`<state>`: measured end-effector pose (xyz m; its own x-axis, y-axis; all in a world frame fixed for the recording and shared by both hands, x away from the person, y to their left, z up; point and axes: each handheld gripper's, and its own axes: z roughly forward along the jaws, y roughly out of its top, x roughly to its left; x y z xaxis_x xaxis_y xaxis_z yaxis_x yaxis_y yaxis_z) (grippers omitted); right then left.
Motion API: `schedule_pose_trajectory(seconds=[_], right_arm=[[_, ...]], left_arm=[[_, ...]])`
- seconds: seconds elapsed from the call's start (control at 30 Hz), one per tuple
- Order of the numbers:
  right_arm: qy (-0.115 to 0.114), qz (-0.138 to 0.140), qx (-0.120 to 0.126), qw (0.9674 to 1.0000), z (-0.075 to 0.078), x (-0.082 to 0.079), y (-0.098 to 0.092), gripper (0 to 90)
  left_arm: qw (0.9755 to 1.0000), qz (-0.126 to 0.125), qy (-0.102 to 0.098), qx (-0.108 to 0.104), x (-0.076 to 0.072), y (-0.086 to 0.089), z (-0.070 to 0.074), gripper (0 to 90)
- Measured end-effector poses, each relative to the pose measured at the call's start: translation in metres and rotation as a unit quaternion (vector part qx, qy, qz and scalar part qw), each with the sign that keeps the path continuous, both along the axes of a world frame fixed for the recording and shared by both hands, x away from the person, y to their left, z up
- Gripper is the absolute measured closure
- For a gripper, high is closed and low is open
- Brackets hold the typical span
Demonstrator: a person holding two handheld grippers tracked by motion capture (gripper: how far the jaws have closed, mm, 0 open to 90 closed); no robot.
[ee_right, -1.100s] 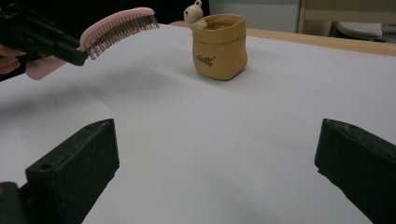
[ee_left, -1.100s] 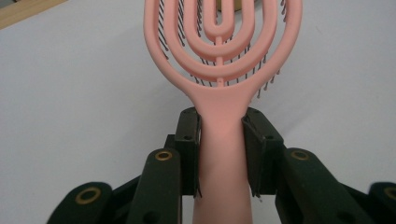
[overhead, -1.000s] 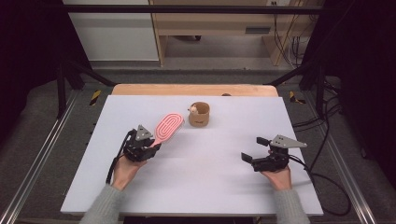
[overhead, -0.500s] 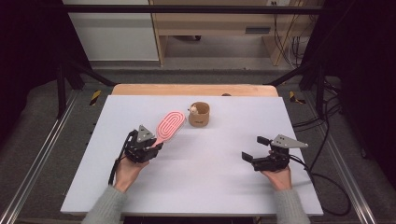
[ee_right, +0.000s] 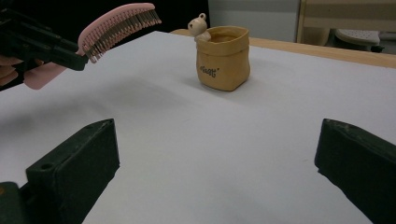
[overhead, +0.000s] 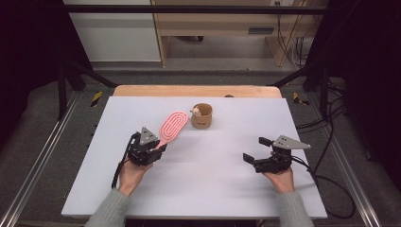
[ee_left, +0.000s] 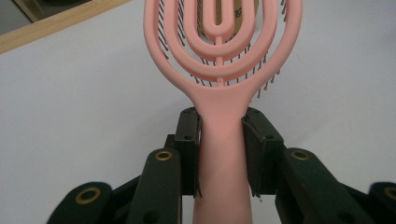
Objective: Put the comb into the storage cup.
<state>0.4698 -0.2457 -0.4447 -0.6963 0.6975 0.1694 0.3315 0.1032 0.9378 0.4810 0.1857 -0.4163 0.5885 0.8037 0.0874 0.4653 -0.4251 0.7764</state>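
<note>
Pink hairbrush (overhead: 171, 128) in left tongs (overhead: 158, 147), head toward pot (overhead: 202, 116).

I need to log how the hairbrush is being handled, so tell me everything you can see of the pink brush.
The pink brush looks like smooth plastic: an oval head of nested open loops, dark bristles on its underside, and a plain straight handle. The left gripper has its black fingers clamped on both sides of the handle just below the head. The brush is held off the white table, head tilted upward, bristles down, pointing toward the tan pot without touching it.
</note>
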Motion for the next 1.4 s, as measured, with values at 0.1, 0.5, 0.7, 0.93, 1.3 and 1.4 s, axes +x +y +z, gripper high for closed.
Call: schedule_pose_trajectory(seconds=[0.1, 0.5, 0.7, 0.93, 1.3, 1.4], right_arm=[[-0.003, 0.003, 0.003, 1.0000, 0.002, 0.000, 0.003, 0.3], [-0.002, 0.008, -0.009, 0.9999, 0.006, 0.001, 0.017, 0.3], [-0.004, 0.010, -0.002, 0.9999, 0.009, 0.001, 0.023, 0.3], [-0.004, 0.014, -0.007, 0.9999, 0.012, 0.002, 0.032, 0.3], [-0.001, 0.016, -0.006, 0.9999, 0.015, 0.005, 0.043, 0.4], [0.000, 0.018, -0.005, 0.9998, 0.016, 0.007, 0.046, 0.4]], left_arm=[[1.0000, 0.002, -0.002, -0.002, -0.001, -0.001, 0.000, 68.9], [0.9999, 0.005, -0.011, -0.002, -0.004, -0.005, 0.001, 68.9], [0.9999, 0.003, -0.015, -0.003, -0.005, -0.008, 0.000, 68.9], [0.9998, 0.003, -0.018, -0.006, -0.006, -0.011, 0.000, 69.0], [0.9997, 0.001, -0.022, -0.008, -0.009, -0.016, 0.001, 68.9], [0.9997, 0.001, -0.024, -0.009, -0.010, -0.018, 0.001, 68.9]])
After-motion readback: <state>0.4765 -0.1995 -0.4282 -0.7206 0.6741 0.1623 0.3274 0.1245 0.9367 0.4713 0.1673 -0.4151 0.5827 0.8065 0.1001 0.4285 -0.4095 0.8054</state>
